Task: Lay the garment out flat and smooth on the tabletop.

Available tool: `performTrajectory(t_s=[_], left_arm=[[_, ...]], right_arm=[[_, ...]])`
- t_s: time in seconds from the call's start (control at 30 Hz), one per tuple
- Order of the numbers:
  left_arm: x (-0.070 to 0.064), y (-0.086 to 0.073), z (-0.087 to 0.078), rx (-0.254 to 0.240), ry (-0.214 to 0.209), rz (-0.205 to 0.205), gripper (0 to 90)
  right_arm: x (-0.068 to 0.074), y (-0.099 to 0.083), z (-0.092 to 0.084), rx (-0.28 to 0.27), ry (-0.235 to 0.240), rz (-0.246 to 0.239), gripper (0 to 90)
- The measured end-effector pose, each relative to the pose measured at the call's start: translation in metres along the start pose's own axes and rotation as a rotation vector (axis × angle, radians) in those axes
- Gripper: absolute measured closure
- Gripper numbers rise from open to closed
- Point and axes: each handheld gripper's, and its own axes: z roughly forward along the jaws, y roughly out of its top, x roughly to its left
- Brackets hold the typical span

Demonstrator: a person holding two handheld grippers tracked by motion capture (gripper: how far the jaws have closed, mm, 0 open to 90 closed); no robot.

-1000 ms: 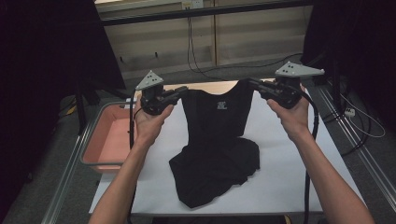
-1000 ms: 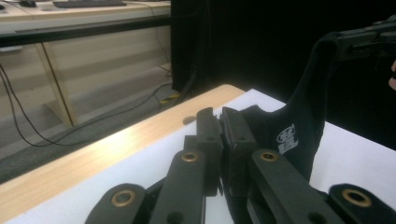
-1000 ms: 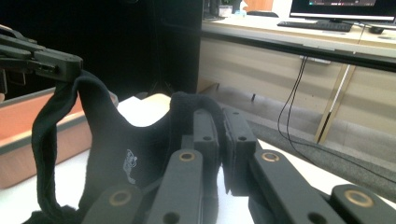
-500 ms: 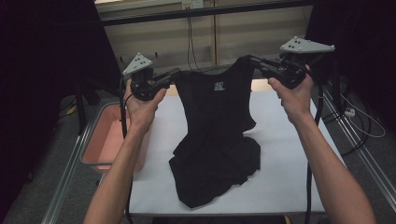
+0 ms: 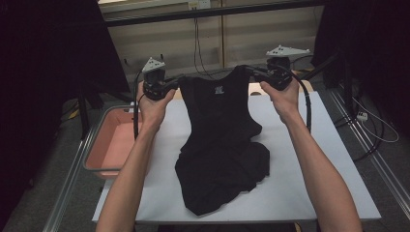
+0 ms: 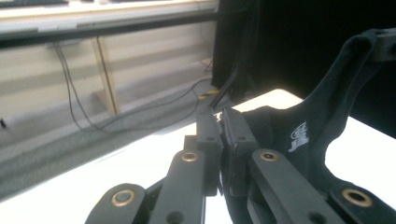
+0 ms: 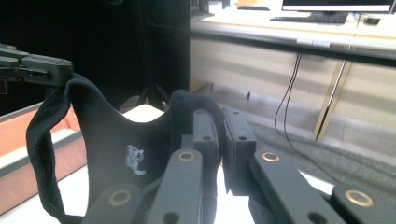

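Both claws are pinching a black tank top point(image 5: 220, 130) by its shoulder straps. Left gripper point(image 5: 170, 86) is held up in the person's left hand point(image 5: 152, 104), and its jaws are pressed together on the strap at the left side of the high view. Right gripper point(image 5: 256, 73) is held up in the right hand point(image 5: 283, 94), and its jaws are pressed together on the other strap.

From the left gripper view, the left gripper point(image 6: 220, 128) has its two black jaws squeezed close with black cloth between them, and the tank top point(image 6: 299, 135) hangs just beside them with a small white mark near the neck. From the right gripper view, the right gripper point(image 7: 222, 126) is squeezed the same way, with the strap folded over one jaw, and the tank top point(image 7: 116, 144) stretches away to the other claw.

The top part of the shirt is lifted up between the two claws. Its bottom part lies crumpled on the white table point(image 5: 300, 183). A pink tray point(image 5: 104, 145) sits by the left edge of the table.
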Motion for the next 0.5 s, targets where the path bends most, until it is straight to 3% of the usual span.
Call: performTrajectory(t_s=[0.13,0.17,0.2,0.23,0.27,0.3,0.33,0.37,0.5], left_arm=[[0.009,-0.011,0.014,0.040,0.024,-0.031,86.4],[0.009,-0.011,0.014,0.040,0.024,-0.031,85.7],[0.012,-0.015,0.017,0.046,0.035,-0.049,83.0],[0.013,-0.016,0.018,0.052,0.045,-0.060,76.1],[0.013,-0.016,0.018,0.052,0.045,-0.060,67.3],[0.014,-0.020,0.019,0.057,0.069,-0.080,60.4],[0.014,-0.020,0.019,0.057,0.069,-0.080,55.8],[0.013,-0.024,0.019,0.074,0.067,-0.084,51.7],[0.009,-0.036,0.016,0.100,0.068,-0.074,42.8]], right_arm=[[-0.005,-0.011,0.019,0.048,-0.018,0.012,84.3],[-0.005,-0.013,0.023,0.054,-0.020,0.007,81.3],[-0.005,-0.015,0.025,0.058,-0.025,0.004,72.5],[-0.005,-0.017,0.029,0.061,-0.054,0.008,60.6],[-0.005,-0.017,0.029,0.061,-0.054,0.008,60.6],[-0.004,-0.019,0.031,0.063,-0.074,0.015,52.4],[-0.004,-0.019,0.031,0.063,-0.074,0.015,52.4],[-0.004,-0.023,0.031,0.065,-0.076,0.021,45.0],[0.000,-0.031,0.025,0.074,-0.074,0.012,43.0]])
